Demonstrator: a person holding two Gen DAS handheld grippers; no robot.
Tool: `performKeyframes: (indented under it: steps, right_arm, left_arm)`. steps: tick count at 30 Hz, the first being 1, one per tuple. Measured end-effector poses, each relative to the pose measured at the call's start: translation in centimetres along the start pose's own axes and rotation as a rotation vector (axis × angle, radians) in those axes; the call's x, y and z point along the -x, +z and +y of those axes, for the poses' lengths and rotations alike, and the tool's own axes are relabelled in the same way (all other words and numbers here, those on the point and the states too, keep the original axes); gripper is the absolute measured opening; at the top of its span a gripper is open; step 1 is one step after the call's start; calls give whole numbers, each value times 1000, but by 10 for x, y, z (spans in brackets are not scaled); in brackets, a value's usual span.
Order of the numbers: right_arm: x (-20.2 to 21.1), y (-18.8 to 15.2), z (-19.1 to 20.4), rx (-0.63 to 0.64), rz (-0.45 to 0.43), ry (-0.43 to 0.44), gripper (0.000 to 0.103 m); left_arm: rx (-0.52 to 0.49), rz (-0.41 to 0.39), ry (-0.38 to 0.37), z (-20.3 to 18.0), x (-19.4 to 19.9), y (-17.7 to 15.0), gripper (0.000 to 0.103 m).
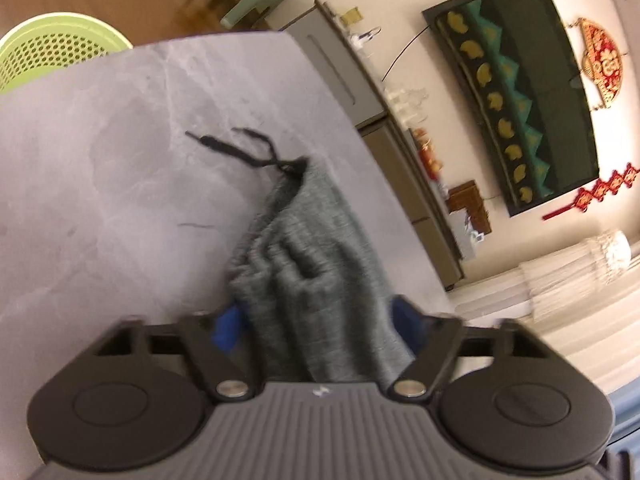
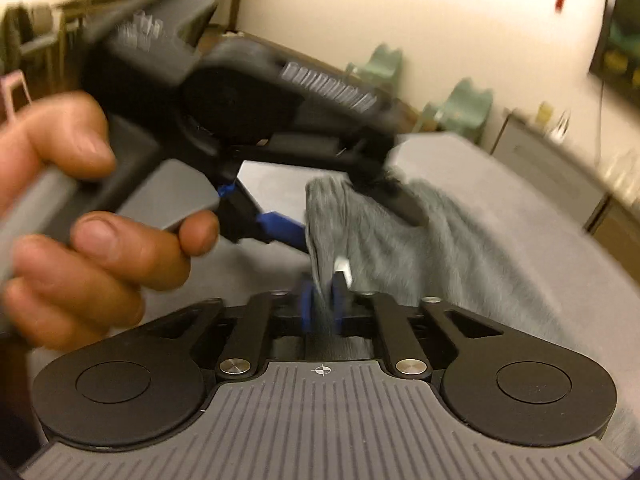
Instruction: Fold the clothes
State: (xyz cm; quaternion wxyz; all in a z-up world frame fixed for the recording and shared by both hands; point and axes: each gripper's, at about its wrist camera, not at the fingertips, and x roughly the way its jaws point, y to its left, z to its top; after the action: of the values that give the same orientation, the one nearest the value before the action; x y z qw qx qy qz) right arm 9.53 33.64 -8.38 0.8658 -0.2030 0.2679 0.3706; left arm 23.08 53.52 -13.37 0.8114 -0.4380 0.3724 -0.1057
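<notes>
Grey garment (image 1: 316,248), bunched and unfolded: right gripper (image 2: 322,300) pinches its edge, left gripper (image 1: 316,320) stands wide around it; folding remains.

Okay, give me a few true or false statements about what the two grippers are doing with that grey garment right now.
1. The right gripper is shut on the grey garment. True.
2. The garment has a black drawstring lying on the grey marble-look table. True.
3. The left gripper is nowhere near the cloth. False: the fabric runs between its spread blue fingers.
4. The basket beyond the table is red. False: it is light green and perforated.
5. A bare hand holds the left gripper's handle. True.
</notes>
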Motion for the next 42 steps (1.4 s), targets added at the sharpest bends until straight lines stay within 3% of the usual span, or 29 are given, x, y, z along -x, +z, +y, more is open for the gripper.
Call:
performKeyframes:
  steps: [1, 4, 5, 7, 10, 12, 14, 16, 18, 21, 23, 27, 29, 30, 31, 33, 38, 42]
  right_arm:
    - [10, -1, -10, -43, -10, 5, 48]
    - [27, 0, -47, -193, -14, -12, 44]
    - [17, -2, -62, -228, 27, -37, 44]
    - [-2, -7, -93, -300, 110, -88, 30]
    - [-33, -19, -127, -404, 241, -121, 25]
    - [-38, -28, -141, -438, 242, -100, 21]
    - [-41, -28, -156, -497, 271, -58, 30]
    - [-38, -19, -170, -540, 267, -32, 55]
    - [-34, -9, -184, -575, 260, -9, 65]
    - [-25, 23, -194, -514, 230, 14, 90]
    - [-25, 46, -184, -419, 254, 58, 92]
    - [-60, 82, -131, -136, 393, 57, 95]
    - [-78, 82, -112, -42, 457, 31, 91]
    - [-87, 79, -104, -6, 483, 18, 79]
    - [-95, 77, -96, 29, 509, 5, 56]
    - [-96, 75, -94, 50, 506, -42, 28]
    - [-8, 49, -158, -284, 272, 8, 27]
    - [62, -37, -214, -652, 151, 29, 27]
  left_arm:
    - [4, 6, 15, 3, -1, 0, 35]
    - [16, 5, 38, 5, 0, 0, 30]
    - [2, -2, 38, 3, 2, 0, 29]
    - [-36, -21, 40, -6, 4, -2, 28]
    - [-83, -52, 63, -19, 7, -7, 27]
    - [-146, -83, 98, -34, 8, -13, 26]
    - [-261, -122, 145, -61, 11, -24, 26]
    - [-395, -144, 183, -87, 6, -45, 26]
    - [-532, -164, 219, -113, 0, -67, 26]
    - [-710, -185, 267, -146, -11, -97, 26]
    - [-780, -182, 287, -155, -21, -113, 26]
    - [-876, -174, 314, -165, -31, -134, 26]
    - [-914, -169, 325, -168, -35, -141, 26]
    - [-933, -166, 331, -169, -37, -145, 26]
    - [-953, -164, 336, -171, -38, -149, 26]
    - [-968, -176, 331, -172, -32, -151, 26]
    - [-1035, -202, 190, -189, -1, -176, 24]
    - [-1120, -60, 33, -207, 1, -215, 29]
